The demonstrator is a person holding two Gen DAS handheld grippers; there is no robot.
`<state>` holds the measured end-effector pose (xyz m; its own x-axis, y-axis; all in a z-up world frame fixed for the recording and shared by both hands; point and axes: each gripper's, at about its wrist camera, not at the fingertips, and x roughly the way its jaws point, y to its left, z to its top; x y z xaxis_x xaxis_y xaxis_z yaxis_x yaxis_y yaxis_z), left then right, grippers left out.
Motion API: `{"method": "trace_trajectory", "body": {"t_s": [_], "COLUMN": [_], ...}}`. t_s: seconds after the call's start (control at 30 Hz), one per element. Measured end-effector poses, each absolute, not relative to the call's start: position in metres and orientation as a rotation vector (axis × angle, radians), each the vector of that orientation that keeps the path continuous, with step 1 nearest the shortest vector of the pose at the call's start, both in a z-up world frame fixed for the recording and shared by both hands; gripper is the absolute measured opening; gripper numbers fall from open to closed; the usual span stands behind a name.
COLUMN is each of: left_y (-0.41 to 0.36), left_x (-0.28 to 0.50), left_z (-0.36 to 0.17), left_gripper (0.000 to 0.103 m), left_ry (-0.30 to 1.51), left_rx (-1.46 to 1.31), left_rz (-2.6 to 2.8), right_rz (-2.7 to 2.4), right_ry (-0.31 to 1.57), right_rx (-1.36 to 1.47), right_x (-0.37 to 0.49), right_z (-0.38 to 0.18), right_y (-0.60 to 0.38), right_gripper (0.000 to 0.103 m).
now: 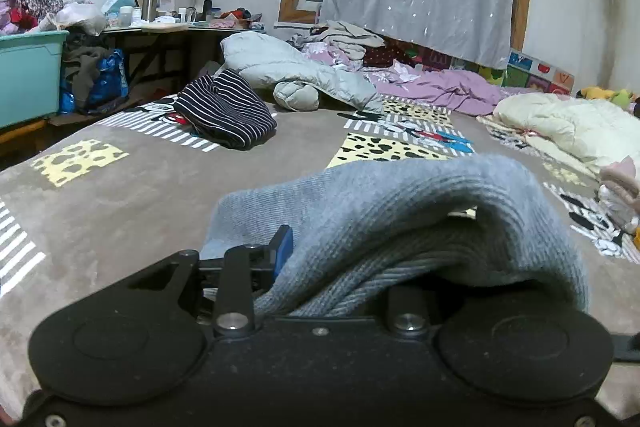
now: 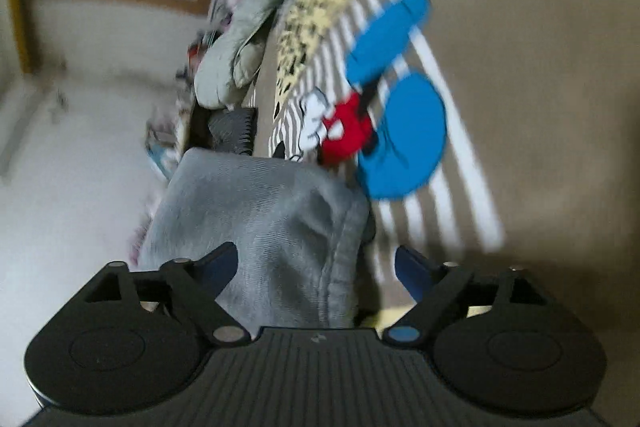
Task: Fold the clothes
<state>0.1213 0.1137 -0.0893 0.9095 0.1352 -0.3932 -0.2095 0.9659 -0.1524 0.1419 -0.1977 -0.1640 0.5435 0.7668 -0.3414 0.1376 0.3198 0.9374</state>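
A grey ribbed knit garment (image 1: 400, 211) lies bunched on the brown cartoon-print blanket (image 1: 120, 203) and drapes over my left gripper (image 1: 320, 255). That gripper is shut on the garment. Its blue left pad (image 1: 285, 247) shows, while the right finger is hidden under the cloth. In the blurred, tilted right wrist view, the same grey garment (image 2: 264, 219) hangs between the wide-apart fingers of my right gripper (image 2: 318, 267), which is open. The cloth rests against the left finger (image 2: 220, 267) and stays apart from the right finger (image 2: 412, 273).
A black-and-white striped garment (image 1: 226, 115) lies further up the bed, with a pale grey puffer jacket (image 1: 296, 71) behind it. A cream jacket (image 1: 568, 123) sits at the right and lilac bedding (image 1: 440, 87) by the curtain. A teal bin (image 1: 28, 75) and a cluttered table (image 1: 168, 27) stand left.
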Motion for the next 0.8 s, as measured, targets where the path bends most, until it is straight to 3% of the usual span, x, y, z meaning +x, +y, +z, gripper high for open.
{"method": "trace_trajectory", "body": {"t_s": [0.2,0.27,0.3,0.33,0.4,0.47,0.8], "left_y": [0.122,0.125,0.126,0.128,0.129,0.126,0.077], "left_x": [0.119,0.118,0.117,0.117,0.115,0.114,0.117], "left_z": [-0.089,-0.088,-0.088,-0.087,-0.086,-0.084,-0.085], "left_gripper": [0.027,0.027,0.027,0.027,0.027,0.027,0.030], "left_ry": [0.397,0.399,0.400,0.400,0.396,0.388,0.391], "left_rx": [-0.220,-0.242,-0.253,-0.261,-0.261,-0.251,-0.128], "left_rz": [0.158,0.148,0.145,0.140,0.128,0.113,-0.024], "right_rz": [0.537,0.548,0.554,0.559,0.570,0.581,0.591], "right_ry": [0.874,0.849,0.837,0.825,0.801,0.776,0.543], "right_rx": [1.208,1.205,1.203,1.201,1.198,1.194,0.990], "right_x": [0.142,0.141,0.141,0.141,0.141,0.140,0.163], "right_z": [-0.159,-0.156,-0.154,-0.153,-0.150,-0.147,-0.068], "right_y": [-0.183,-0.179,-0.177,-0.175,-0.171,-0.167,-0.233], "right_gripper": [0.096,0.081,0.065,0.058,0.034,0.020,0.015]}}
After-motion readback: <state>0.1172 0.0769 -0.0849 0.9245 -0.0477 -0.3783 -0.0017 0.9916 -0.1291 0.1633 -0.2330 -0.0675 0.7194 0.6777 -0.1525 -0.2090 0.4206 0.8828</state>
